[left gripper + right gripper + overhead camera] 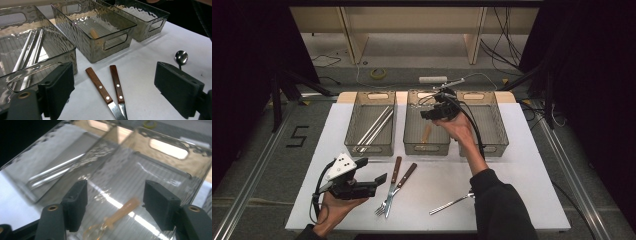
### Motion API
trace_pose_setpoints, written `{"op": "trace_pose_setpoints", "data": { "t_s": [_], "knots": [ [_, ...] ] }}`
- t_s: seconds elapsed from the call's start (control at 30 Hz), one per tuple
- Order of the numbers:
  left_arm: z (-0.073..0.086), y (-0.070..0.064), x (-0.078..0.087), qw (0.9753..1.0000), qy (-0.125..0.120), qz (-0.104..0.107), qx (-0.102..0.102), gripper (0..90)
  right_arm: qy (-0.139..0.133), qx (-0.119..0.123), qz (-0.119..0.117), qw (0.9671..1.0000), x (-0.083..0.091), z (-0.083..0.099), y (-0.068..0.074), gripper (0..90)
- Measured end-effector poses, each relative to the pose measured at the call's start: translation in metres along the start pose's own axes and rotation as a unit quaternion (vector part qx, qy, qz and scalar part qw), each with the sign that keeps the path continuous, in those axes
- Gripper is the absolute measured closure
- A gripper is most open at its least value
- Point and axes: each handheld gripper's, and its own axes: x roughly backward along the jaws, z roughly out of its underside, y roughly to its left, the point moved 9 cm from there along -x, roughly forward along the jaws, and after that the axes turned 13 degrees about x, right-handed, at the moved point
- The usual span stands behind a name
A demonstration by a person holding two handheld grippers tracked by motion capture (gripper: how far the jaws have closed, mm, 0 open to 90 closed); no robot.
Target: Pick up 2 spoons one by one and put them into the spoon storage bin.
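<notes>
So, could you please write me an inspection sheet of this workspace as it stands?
Surface: white table, three clear bins in a row at its far edge.
Job's things: light-handled utensil lies in the middle bin, under the right gripper.
Clutter: metal rods in the left bin; two wooden-handled forks; a spoon; right bin looks empty.
Grippers: right gripper open over the middle bin; left gripper open, empty, near the forks.
Cables: one trails from each gripper.
Surroundings: tape roll on the floor.
</notes>
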Motion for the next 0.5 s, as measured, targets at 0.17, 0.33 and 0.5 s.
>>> {"op": "trace_pose_setpoints", "data": {
  "t_s": [0.17, 0.33, 0.5],
  "knots": [
    [0.000, 0.000, 0.000, 1.0000, -0.002, -0.001, 0.003, 15.8, -0.005, 0.053, -0.048, 0.9975, 0.027, 0.006, 0.023, 32.4],
    [0.000, 0.001, -0.001, 1.0000, -0.001, -0.002, 0.003, 15.8, 0.001, 0.097, -0.087, 0.9915, 0.054, 0.022, 0.044, 29.2],
    [0.000, 0.001, -0.001, 1.0000, -0.001, -0.003, 0.004, 15.8, 0.019, 0.120, -0.103, 0.9872, 0.074, 0.047, 0.058, 27.7]
  ]
}}
